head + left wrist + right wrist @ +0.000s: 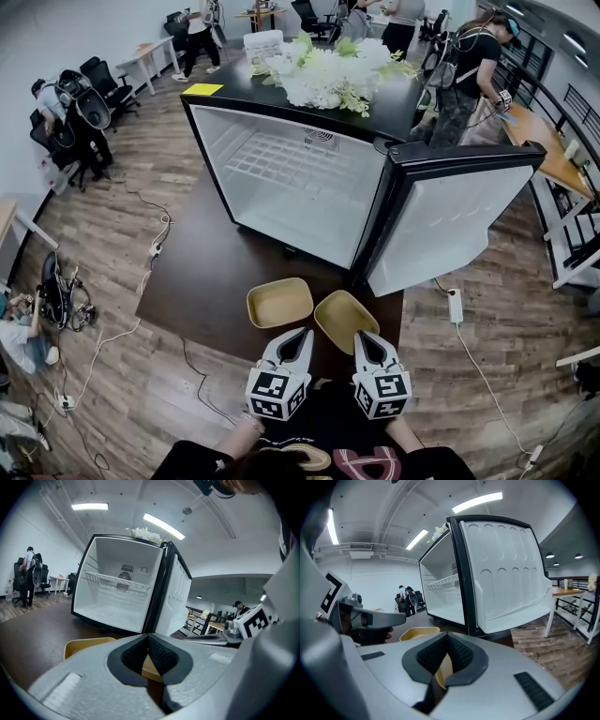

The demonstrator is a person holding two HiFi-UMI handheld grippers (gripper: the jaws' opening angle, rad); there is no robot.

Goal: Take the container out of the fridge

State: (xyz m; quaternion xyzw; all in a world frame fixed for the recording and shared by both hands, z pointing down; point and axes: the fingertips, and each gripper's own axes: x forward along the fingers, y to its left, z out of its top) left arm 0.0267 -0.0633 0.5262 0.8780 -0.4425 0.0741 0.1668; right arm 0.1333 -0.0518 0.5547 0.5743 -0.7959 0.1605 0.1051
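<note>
Well, the left gripper (304,332) and right gripper (360,335) are both closed, tips beside two yellow containers (279,303) (345,317) before the open fridge (309,178).

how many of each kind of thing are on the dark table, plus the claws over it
fridge: 1
containers: 2
claws: 2
total: 5
</note>
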